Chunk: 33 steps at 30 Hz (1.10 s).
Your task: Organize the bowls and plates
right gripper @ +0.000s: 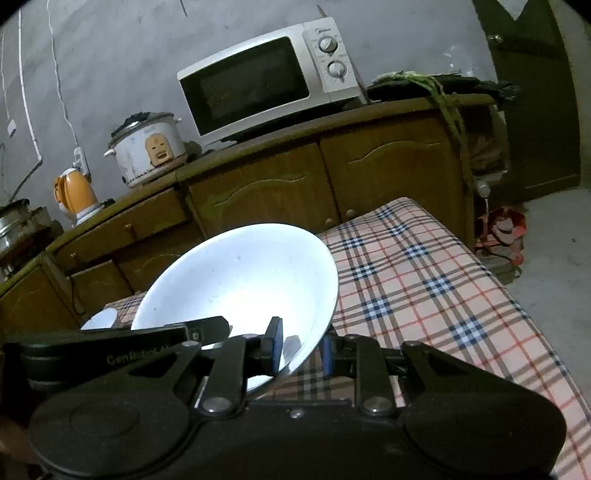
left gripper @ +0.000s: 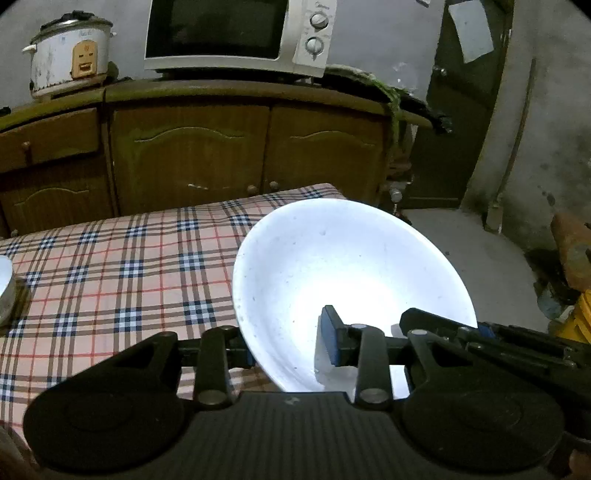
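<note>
- The left hand-held gripper (left gripper: 286, 343) is nearly closed and pinches the rim of a big white bowl (left gripper: 343, 273), one pad inside and one outside.
- The right hand-held gripper (right gripper: 301, 349) pinches the rim on the other side the same way.
- The bowl hangs tilted in the air over the checked tabletop (left gripper: 122, 266), touching nothing but the pads.
- It looks hard, smooth and shiny, so I think it could slip, and it would break if dropped.
- The thin rim is the only good place to hold; two grips across from each other keep it steady.
- At nine o'clock in the left view, another white dish (left gripper: 4, 271) peeks in.
- At twelve o'clock stands a microwave (left gripper: 236, 33) on a wooden cabinet (left gripper: 192, 147).
</note>
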Each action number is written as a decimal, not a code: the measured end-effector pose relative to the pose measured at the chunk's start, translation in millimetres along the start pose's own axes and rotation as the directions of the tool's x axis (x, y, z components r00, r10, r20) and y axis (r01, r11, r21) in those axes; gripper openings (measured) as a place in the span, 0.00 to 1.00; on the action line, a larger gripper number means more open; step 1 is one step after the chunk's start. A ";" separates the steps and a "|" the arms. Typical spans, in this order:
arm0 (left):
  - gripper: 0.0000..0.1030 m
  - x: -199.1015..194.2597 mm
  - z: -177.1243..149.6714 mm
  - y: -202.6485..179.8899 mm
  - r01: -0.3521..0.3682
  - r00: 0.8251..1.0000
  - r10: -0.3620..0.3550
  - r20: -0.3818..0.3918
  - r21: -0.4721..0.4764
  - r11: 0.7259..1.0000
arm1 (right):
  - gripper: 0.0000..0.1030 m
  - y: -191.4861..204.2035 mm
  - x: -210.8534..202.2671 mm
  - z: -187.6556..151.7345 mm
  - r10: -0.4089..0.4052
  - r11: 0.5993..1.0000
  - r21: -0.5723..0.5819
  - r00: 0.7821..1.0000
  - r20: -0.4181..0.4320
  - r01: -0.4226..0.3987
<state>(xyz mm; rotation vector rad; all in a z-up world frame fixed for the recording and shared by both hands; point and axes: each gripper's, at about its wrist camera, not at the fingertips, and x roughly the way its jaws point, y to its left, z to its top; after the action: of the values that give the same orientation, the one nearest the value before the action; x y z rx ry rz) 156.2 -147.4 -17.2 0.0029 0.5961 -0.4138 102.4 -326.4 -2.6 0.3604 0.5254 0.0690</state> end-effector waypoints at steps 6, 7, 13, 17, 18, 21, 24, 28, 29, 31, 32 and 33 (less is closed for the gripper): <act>0.33 -16.8 -5.7 -3.6 0.011 1.000 -0.011 0.019 0.000 1.000 | 0.27 5.7 -23.4 -5.3 -0.013 1.000 -0.011 1.000 0.023 0.013; 0.33 -19.6 -6.3 -3.6 0.012 1.000 -0.012 0.023 -0.001 1.000 | 0.27 7.3 -27.3 -5.8 -0.015 1.000 -0.014 1.000 0.027 0.016; 0.33 -36.7 -13.2 -7.2 0.007 0.999 -0.008 0.046 0.004 1.000 | 0.27 14.8 -43.2 -8.3 -0.013 1.000 -0.021 0.999 0.045 0.014; 0.33 -44.6 -17.7 -7.6 0.005 0.998 -0.006 0.054 0.002 1.000 | 0.27 20.1 -52.3 -11.6 -0.013 1.000 -0.027 0.999 0.051 0.015; 0.33 -46.5 -18.7 -7.6 0.006 0.998 -0.006 0.056 0.000 1.000 | 0.27 21.8 -54.8 -12.5 -0.014 0.999 -0.030 0.999 0.052 0.015; 0.34 -53.0 -23.1 -7.8 0.005 0.998 -0.004 0.064 -0.002 1.000 | 0.27 26.5 -61.4 -15.6 -0.013 0.999 -0.037 0.998 0.056 0.015; 0.34 -59.5 -26.6 -8.1 0.002 0.998 -0.002 0.069 -0.004 1.000 | 0.27 30.4 -68.2 -18.2 -0.011 0.999 -0.040 0.998 0.058 0.013; 0.34 -67.1 -31.4 -9.0 0.000 0.997 0.001 0.078 -0.011 1.000 | 0.27 33.6 -77.1 -21.7 -0.006 0.999 -0.047 0.998 0.063 0.009; 0.34 -69.0 -32.9 -9.2 0.000 0.997 0.001 0.079 -0.012 1.000 | 0.27 34.4 -78.8 -22.5 -0.005 0.999 -0.048 0.998 0.064 0.008; 0.34 -73.2 -35.5 -9.8 -0.004 0.996 0.005 0.085 -0.012 1.000 | 0.27 36.1 -83.0 -23.9 -0.002 0.999 -0.051 0.998 0.067 0.006; 0.34 -75.5 -36.6 -10.2 -0.007 0.996 0.008 0.087 -0.012 1.000 | 0.27 36.6 -84.8 -24.4 0.000 0.999 -0.053 0.998 0.069 0.004; 0.34 -77.5 -37.6 -11.3 -0.011 0.996 0.011 0.089 -0.010 1.000 | 0.27 37.1 -86.6 -25.6 0.002 0.999 -0.054 0.998 0.070 0.001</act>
<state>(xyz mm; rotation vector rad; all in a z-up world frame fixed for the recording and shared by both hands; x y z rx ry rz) 73.4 -124.0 -4.8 -0.0214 0.5099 -0.3983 15.7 -297.0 31.4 0.3090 0.4533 0.0707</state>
